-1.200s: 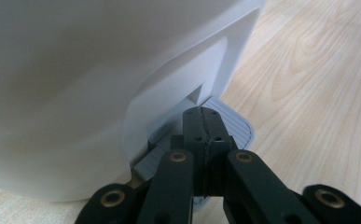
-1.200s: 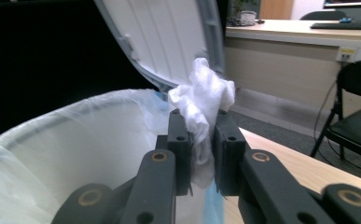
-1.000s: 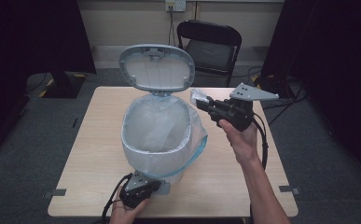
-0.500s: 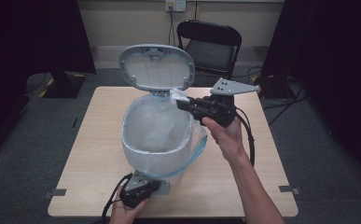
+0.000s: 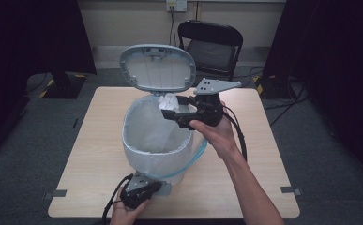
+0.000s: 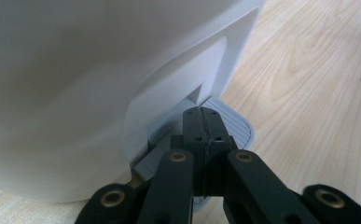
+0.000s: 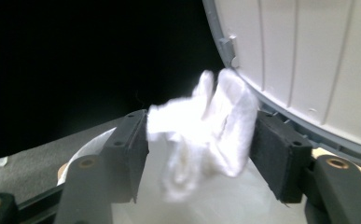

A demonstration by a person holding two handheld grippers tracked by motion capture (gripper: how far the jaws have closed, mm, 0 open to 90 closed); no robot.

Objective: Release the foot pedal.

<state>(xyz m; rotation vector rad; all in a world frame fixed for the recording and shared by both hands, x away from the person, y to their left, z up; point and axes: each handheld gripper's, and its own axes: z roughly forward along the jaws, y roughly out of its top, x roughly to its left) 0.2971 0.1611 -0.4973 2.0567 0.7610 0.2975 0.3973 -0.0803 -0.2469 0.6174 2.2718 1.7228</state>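
High view shows you at the drop: your right gripper (image 5: 174,108) is over the far rim of the pedal bin (image 5: 155,140), just in front of the raised lid (image 5: 158,68), with the crumpled white tissue (image 5: 170,101) between its jaws. Those jaws have just been opening. In the right gripper view the tissue (image 7: 206,126) hangs in the gap, brushing both pads but looking loose rather than pinched, so I judge the release is under way, above the clear liner bag (image 5: 151,124).

Your left gripper (image 5: 139,190) sits at the near foot of the bin, jaws fully closed with nothing between them. In the left gripper view its tip (image 6: 205,122) rests on the ribbed grey pedal (image 6: 236,126), which looks to be what keeps the lid up.

Next, keep that pedal pressed until the tissue has fallen clear into the bag. If it clings to a pad, spread the jaws wider or give a small shake. Then draw your right hand back before easing off the pedal.
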